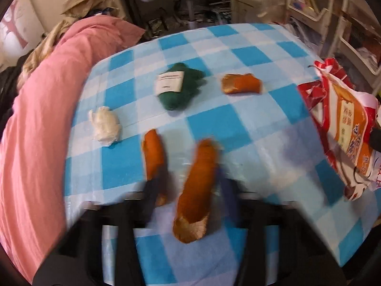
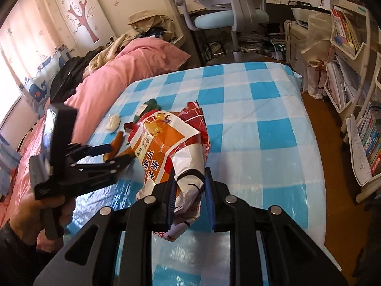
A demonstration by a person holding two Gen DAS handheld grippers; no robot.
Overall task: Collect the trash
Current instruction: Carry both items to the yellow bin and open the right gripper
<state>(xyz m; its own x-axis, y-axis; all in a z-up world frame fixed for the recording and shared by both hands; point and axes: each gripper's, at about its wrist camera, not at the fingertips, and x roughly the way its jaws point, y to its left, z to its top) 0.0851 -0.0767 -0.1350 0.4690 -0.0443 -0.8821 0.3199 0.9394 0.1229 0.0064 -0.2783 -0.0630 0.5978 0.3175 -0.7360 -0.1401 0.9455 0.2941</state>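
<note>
While the bag (image 2: 166,143), a crumpled orange-red plastic one, is clamped at its lower edge by the right gripper (image 2: 190,190) over the checked bench (image 2: 262,124), a long orange peel (image 1: 197,186) is pinched by the left gripper (image 1: 188,190), jaws nearly together. W/ the bag as landmark: 2nd peel strip (image 1: 153,157) is seen left of it, white tissue wad (image 1: 104,126) further left, green cloth w/ label (image 1: 181,88) and a short peel piece (image 1: 240,83) beyond it, pink quilt (image 1: 35,131) far left.

I can see large Chinese characters printed on the orange-and-red bag (image 2: 166,143), while the green bundle's white label (image 1: 169,82) is unreadable.
</note>
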